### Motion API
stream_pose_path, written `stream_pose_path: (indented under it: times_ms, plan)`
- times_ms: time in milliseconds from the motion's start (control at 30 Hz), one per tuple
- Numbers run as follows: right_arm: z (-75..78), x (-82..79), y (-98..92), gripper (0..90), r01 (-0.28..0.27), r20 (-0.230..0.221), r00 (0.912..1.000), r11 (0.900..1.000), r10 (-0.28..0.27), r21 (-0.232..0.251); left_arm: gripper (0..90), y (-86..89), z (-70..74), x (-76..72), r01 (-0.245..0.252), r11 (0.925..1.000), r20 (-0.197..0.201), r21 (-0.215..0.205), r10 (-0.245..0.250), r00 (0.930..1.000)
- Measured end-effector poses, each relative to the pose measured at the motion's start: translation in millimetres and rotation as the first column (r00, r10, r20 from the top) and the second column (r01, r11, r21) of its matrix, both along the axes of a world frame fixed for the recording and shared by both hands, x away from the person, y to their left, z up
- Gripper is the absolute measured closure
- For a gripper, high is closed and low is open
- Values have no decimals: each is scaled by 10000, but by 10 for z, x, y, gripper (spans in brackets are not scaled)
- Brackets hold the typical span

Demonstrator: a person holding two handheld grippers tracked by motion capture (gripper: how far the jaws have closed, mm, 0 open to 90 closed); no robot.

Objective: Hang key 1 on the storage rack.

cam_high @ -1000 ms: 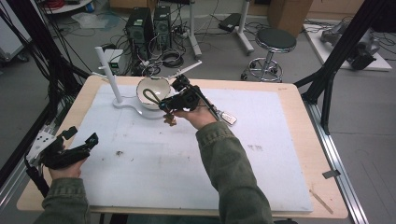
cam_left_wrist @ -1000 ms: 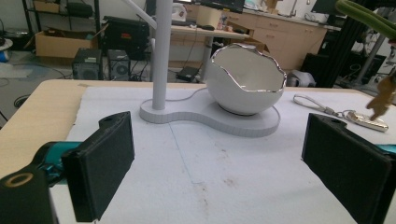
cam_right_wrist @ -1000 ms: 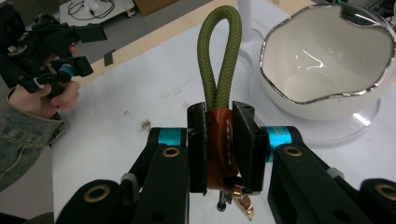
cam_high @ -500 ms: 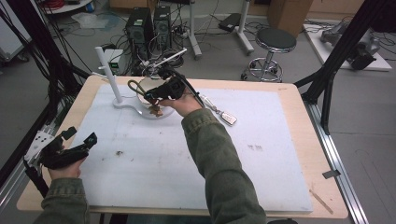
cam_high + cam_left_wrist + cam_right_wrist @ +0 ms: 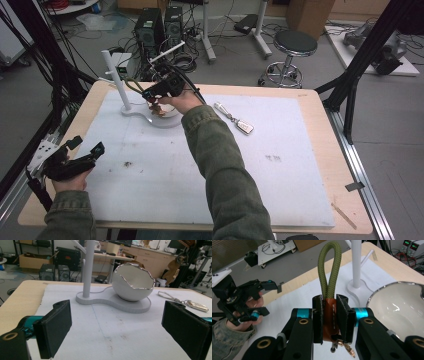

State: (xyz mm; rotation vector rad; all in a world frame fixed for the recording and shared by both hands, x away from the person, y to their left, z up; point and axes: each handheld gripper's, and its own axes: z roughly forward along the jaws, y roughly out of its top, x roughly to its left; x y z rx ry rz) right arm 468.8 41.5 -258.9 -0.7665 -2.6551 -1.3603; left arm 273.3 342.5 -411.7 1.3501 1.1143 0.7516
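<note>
Right gripper view: green rope loop (image 5: 329, 267) stands straight up out of the right tool (image 5: 329, 338), whose two pads are clamped on the copper-brown sleeve at the loop's base. A small brass clip dangles below the pads. Loop top is well beyond the tool tips; the white stand's post (image 5: 356, 262) rises just past it and to its right, with a slanted peg (image 5: 369, 257) branching off higher up. White bowl (image 5: 397, 307) sits right of the tool, near.

Likely step: hang the loop over a peg on the stand.

- Keep the squeeze on the sleeve; the rope above it is free to flop.
- Bring the open eye of the loop square to the peg tip, then slide it on along the peg's slant, not across it.
- Watch the dangling clip near the bowl's rim.
- Let go only once the loop bears on the peg.

High view: right tool (image 5: 159, 91) is over the stand's base (image 5: 131, 112), beside the post. Left tool (image 5: 86, 154), jaws wide apart and empty, rests at the near bench (image 5: 320, 95) edge, well apart. A keyring (image 5: 234, 119) lies off to the right tool's right, unused.
</note>
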Motion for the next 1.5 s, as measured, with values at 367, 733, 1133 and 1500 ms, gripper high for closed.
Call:
stream_pose_path:
  times_ms: [367,733,1133,1500]
  plan:
    - [72,139,367,764,-351,174,9992,9985,358,-416,97,7,-5,10,-14,10000,-24,-90,14,10000]
    - [78,267,665,764,-377,56,9993,9989,379,-293,98,23,-13,-1,7,9999,-16,-135,-7,10000]
    - [46,394,834,761,-83,312,9995,9982,102,-600,98,40,-14,-10,14,9999,-9,-158,-14,10000]
    - [-106,493,890,760,396,619,9975,9952,-340,-901,97,61,-15,-7,-30,9998,4,-220,30,10000]
